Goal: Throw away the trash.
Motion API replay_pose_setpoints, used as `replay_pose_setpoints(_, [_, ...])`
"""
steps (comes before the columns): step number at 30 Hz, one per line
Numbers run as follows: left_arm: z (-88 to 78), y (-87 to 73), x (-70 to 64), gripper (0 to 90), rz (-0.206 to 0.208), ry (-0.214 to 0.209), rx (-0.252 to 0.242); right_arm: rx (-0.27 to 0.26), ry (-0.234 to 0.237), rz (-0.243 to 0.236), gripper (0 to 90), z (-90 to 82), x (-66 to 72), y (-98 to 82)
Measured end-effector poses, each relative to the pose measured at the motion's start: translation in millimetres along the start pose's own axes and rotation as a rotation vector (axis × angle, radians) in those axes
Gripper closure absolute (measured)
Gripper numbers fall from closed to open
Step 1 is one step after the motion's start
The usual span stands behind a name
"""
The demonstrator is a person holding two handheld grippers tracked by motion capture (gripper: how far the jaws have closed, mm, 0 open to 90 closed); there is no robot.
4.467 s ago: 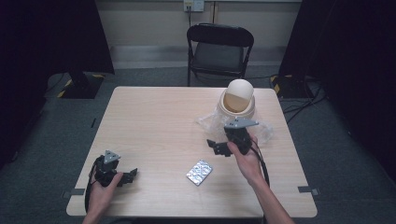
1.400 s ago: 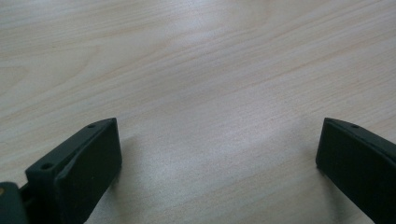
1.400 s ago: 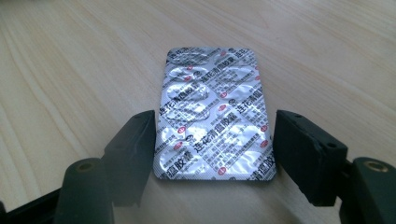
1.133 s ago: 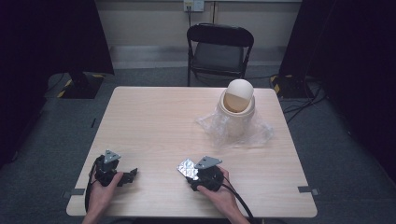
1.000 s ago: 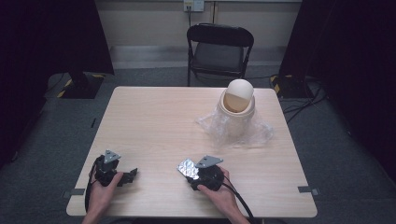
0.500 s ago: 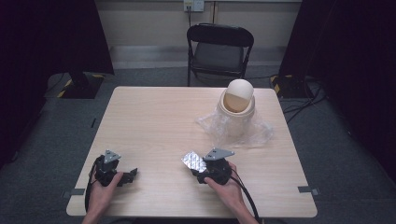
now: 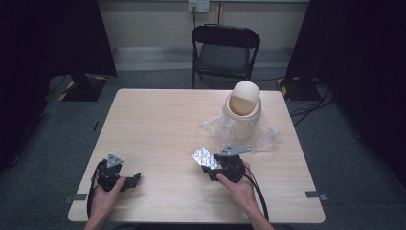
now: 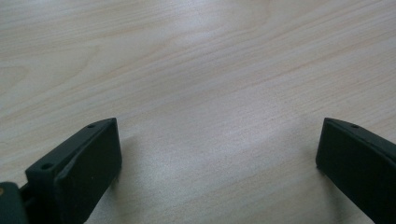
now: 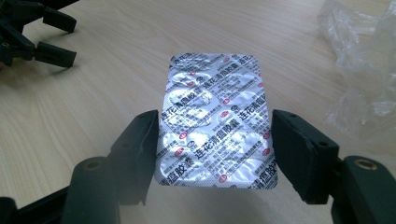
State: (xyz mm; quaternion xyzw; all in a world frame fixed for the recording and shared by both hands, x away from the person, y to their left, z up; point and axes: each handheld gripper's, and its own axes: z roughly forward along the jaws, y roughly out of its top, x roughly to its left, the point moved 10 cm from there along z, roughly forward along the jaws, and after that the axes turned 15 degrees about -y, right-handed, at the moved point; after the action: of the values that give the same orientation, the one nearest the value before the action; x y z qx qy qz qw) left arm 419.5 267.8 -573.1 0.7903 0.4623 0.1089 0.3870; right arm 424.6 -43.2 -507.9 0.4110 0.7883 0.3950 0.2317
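A silver foil blister pack (image 7: 204,157) with red and black print is held by its two long edges in my right gripper (image 7: 209,164), just above the table's front middle. In the right gripper view the pack (image 9: 215,121) stands between the two black jaws of the right gripper (image 9: 215,140), which are shut on it. My left gripper (image 7: 133,179) rests at the table's front left, held by a hand. Its jaws stand wide apart over bare wood in the left gripper view, so the left gripper (image 8: 219,144) is open with nothing between them.
A beige bin with a domed swing lid (image 7: 244,101) stands at the back right on crumpled clear plastic (image 7: 261,136). The plastic (image 9: 364,70) lies right of the pack. A black folding chair (image 7: 225,48) stands beyond the light wooden table (image 7: 158,124).
My right gripper came from beside the bin to the blister pack, shut on it, and has since carried it slightly away from the front edge and rightward. The left gripper has stayed put.
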Motion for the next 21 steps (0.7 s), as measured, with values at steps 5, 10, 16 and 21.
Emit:
replay_pose_setpoints(5, [0.0, 0.0, 0.0, 0.0, 0.0, 0.001, -0.001, -0.016, -0.006, 0.012, 34.2, -5.7, -8.4, 9.4])
replay_pose_setpoints(10, [0.0, 0.0, 0.0, 0.0, 0.0, 0.0, 0.0, -0.025, -0.019, 0.031, 34.2, -9.2, -17.6, 15.5])
replay_pose_setpoints(16, [0.1, 0.0, 0.0, 0.0, 0.0, 0.0, -0.001, -0.038, -0.032, 0.038, 34.2, -15.7, -28.4, 24.3])
replay_pose_setpoints(21, [0.0, 0.0, 0.0, 0.0, 0.0, 0.0, 0.0, -0.047, -0.049, 0.037, 34.2, -20.1, -37.7, 32.5])
